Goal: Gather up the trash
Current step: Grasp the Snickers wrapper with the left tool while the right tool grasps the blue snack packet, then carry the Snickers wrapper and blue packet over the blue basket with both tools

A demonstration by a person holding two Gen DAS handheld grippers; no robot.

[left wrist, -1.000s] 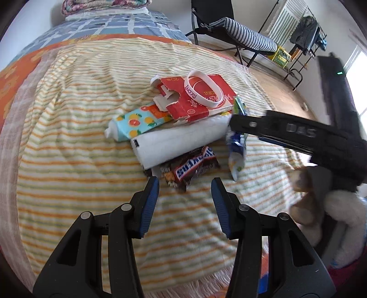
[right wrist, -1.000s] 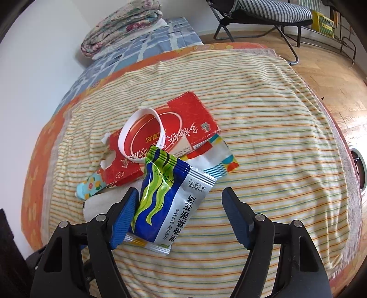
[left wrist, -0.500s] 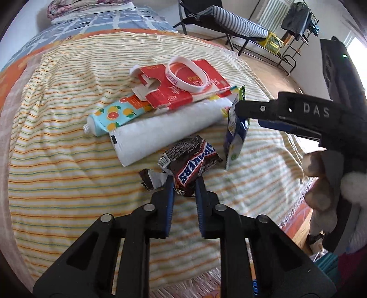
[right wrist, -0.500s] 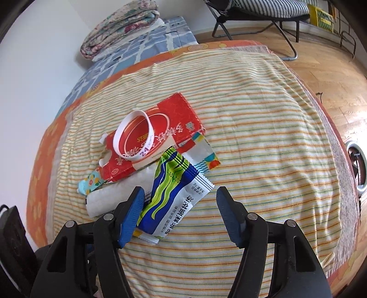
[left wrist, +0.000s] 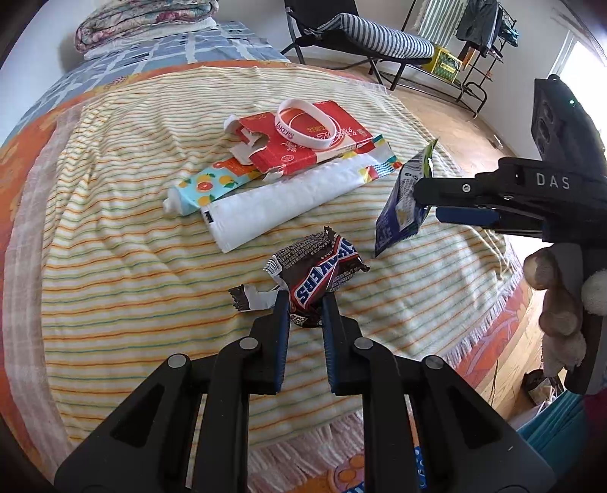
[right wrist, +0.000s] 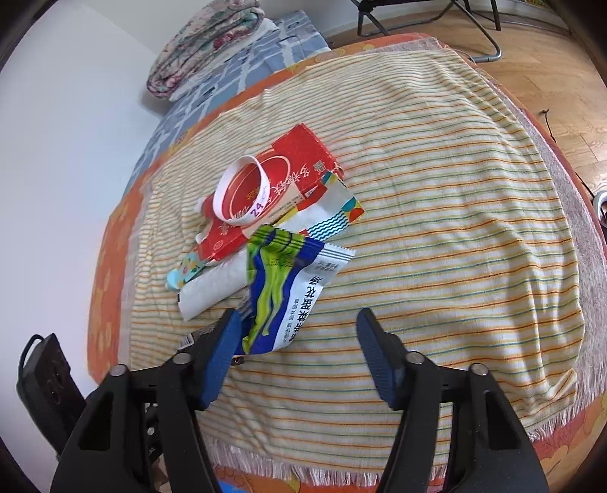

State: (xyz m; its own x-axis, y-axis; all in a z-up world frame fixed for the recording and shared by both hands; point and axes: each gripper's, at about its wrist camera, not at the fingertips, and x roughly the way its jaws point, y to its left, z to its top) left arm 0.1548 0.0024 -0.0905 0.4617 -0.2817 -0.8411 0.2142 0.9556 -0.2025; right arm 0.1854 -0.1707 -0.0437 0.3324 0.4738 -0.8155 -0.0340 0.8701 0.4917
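My left gripper (left wrist: 305,303) is shut on the near end of a brown Snickers wrapper (left wrist: 318,271) lifted over the striped blanket (left wrist: 114,265). My right gripper (right wrist: 299,322) stands wide open; a blue-green-white snack packet (right wrist: 288,288) hangs against its left finger (right wrist: 224,341) above the blanket (right wrist: 455,227). In the left wrist view the right gripper (left wrist: 428,201) holds that packet (left wrist: 402,201) in the air from the right. A red torn carton (left wrist: 303,140) with a white wristband (left wrist: 305,127), a fruit-print tube (left wrist: 205,187) and a white pouch (left wrist: 280,204) lie together behind.
A folded floral quilt (left wrist: 140,19) lies at the bed's far end. A striped folding chair (left wrist: 364,36) and a clothes rack (left wrist: 481,45) stand on the wooden floor (right wrist: 531,57) at the right. The blanket's fringed edge (right wrist: 341,470) is close below me.
My left gripper closed on the Snickers wrapper and raised it. The right gripper lifted the snack packet off the pile and drew back toward the bed's edge.
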